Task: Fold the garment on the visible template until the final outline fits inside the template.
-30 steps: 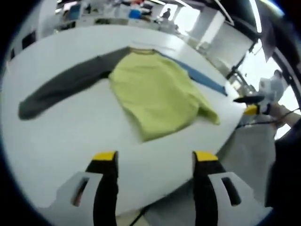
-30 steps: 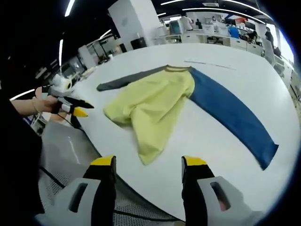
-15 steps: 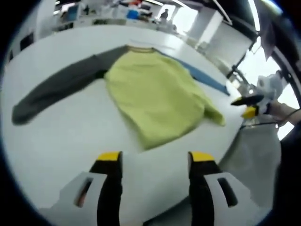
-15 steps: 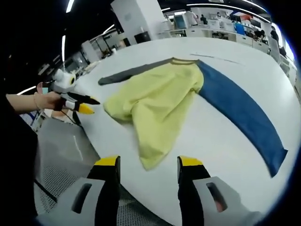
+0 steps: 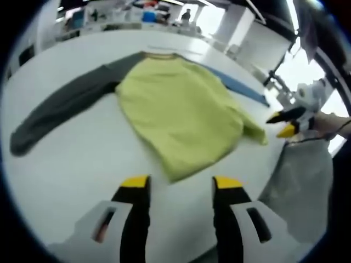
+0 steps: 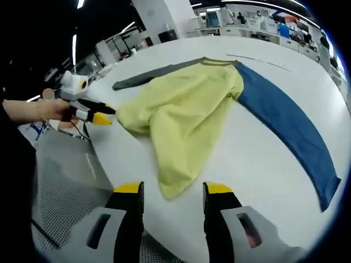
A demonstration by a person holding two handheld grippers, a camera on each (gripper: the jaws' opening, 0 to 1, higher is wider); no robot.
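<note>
A long-sleeved garment lies flat on the white table (image 5: 60,164). Its yellow-green body (image 5: 181,109) has a grey sleeve (image 5: 60,107) stretched out left and a blue sleeve (image 5: 236,85) on the far right. My left gripper (image 5: 181,183) is open, just short of the hem corner. In the right gripper view the yellow body (image 6: 186,115) is rumpled at one side, with the blue sleeve (image 6: 285,123) to the right and the grey sleeve (image 6: 151,76) at the back. My right gripper (image 6: 173,189) is open, at the near hem corner.
The table (image 6: 258,186) drops off just behind both grippers to a grey meshed floor (image 6: 66,181). Each gripper appears in the other's view: the right gripper (image 5: 284,124) and the hand-held left gripper (image 6: 103,114). A thin line (image 6: 258,60) runs on the table beyond the collar. Desks fill the background.
Both views have closed in on the garment, so the hem corner now lies right before each pair of jaws. The garment itself has not moved.
</note>
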